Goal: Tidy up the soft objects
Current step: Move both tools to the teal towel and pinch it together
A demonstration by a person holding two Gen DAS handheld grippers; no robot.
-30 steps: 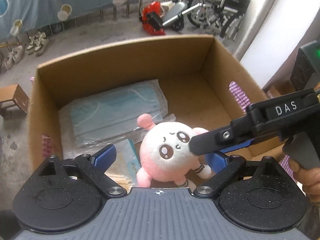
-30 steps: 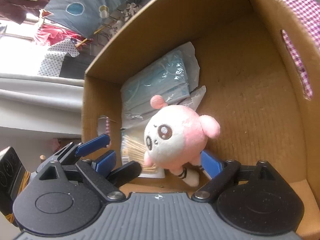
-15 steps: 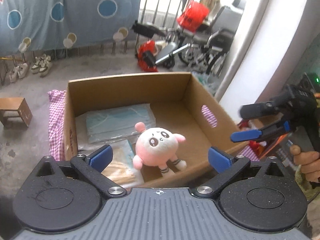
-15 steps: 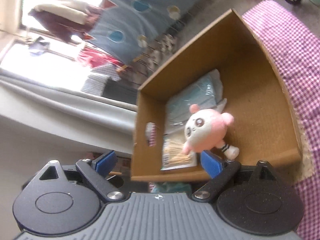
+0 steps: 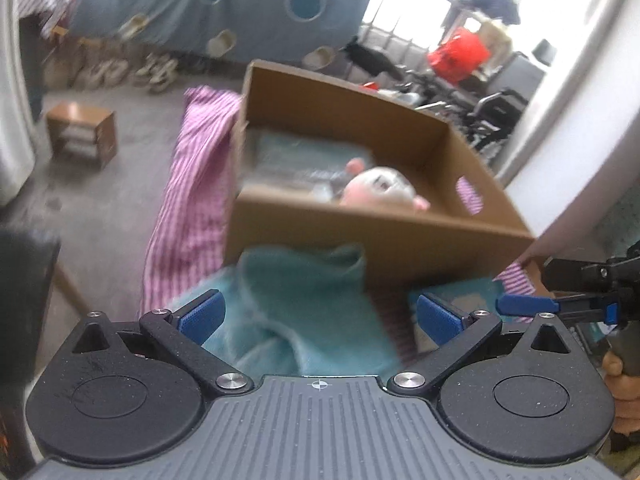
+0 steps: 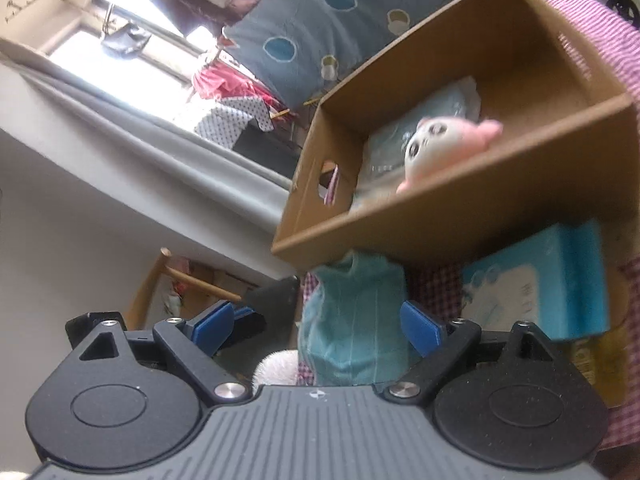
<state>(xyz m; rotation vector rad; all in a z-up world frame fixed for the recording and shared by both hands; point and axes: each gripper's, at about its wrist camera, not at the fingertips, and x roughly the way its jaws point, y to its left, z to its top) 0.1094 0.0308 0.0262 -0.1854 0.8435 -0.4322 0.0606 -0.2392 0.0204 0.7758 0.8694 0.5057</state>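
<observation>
Two tools stand wide and empty: the left tool (image 5: 318, 316), whose jaws have just been opening, and the right tool (image 6: 318, 322), whose jaws have just been closing slightly. Both have backed out of the cardboard box (image 5: 360, 236), leaving the pink plush toy (image 5: 380, 192) lying inside beside the packs of face masks (image 6: 432, 120). That item looks stowed. Just ahead of both tools, on the checked table (image 5: 192, 200), lies a teal soft cloth (image 5: 304, 304), probably the next thing to pick up.
</observation>
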